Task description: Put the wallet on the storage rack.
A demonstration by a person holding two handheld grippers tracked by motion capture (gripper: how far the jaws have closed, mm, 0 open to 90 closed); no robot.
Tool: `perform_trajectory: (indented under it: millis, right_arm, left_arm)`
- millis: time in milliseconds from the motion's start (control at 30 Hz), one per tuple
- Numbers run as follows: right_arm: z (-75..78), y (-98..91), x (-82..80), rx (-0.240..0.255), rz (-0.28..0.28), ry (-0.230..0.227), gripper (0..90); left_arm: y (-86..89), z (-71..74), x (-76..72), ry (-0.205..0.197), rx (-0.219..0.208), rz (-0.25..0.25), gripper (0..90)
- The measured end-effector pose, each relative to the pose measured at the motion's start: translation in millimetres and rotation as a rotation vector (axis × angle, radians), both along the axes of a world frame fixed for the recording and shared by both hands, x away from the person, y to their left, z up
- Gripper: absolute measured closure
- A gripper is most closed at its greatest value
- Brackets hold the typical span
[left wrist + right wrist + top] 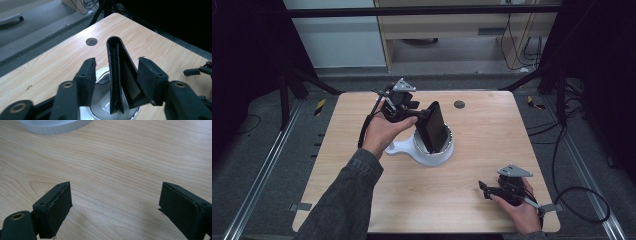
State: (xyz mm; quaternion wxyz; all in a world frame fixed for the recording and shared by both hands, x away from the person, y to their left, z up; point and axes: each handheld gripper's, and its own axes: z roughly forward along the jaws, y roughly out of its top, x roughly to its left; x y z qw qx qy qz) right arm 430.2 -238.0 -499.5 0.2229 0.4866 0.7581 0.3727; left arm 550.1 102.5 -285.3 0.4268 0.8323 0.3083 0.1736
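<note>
1. The left gripper (419, 114) is held over the back left of the white bowl (432, 150), its jaws parted on either side of the black wallet (117, 77); a gap is seen at one pad, and contact at the other cannot be told.
2. The wallet is stood upright in the bowl, leaning slightly.
3. The right gripper (486, 189) is kept low over the table (487, 130), well to the front right of the bowl, its jaws spread wide with nothing between them.
</note>
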Motion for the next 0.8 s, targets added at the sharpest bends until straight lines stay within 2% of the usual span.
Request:
perform_trajectory:
  millis: [33,67,167,300,433,600,633,667,800]
  right_arm:
    - [0.1,-0.1,-0.1,-0.001,0.000,-0.001,11.3]
    - [0.1,-0.1,-0.1,-0.001,0.000,-0.001,11.3]
    - [2.0,0.2,-1.3,-0.002,-0.005,-0.007,11.2]
    - [2.3,1.3,-4.0,-0.012,-0.004,-0.010,10.0]
    - [0.1,0.1,-2.2,-0.015,-0.010,-0.001,8.7]
    - [-4.7,-4.4,2.8,-0.006,-0.025,0.024,6.1]
    - [-5.1,-5.1,3.4,-0.001,-0.033,0.028,5.7]
    - [-5.1,-5.1,3.4,-0.001,-0.033,0.028,5.7]
    - [-4.6,-5.8,3.1,-0.005,-0.026,0.019,4.7]
  left_arm:
    - [1.0,2.3,-7.5,-0.030,0.023,-0.005,43.5]
    - [1.0,2.3,-7.5,-0.030,0.023,-0.005,37.5]
    - [3.7,5.5,-22.2,-0.060,0.035,-0.023,32.5]
    - [10.8,7.9,-47.3,-0.085,0.010,-0.042,18.9]
    - [20.4,3.2,-71.4,-0.101,0.006,-0.066,14.8]
    - [35.6,-18.5,-93.6,-0.080,0.021,-0.077,10.4]
    - [41.4,-30.4,-99.3,-0.078,0.035,-0.073,9.9]
    - [41.4,-30.4,-99.3,-0.078,0.035,-0.073,9.7]
    - [51.4,-57.7,-105.4,-0.034,0.036,-0.070,8.8]
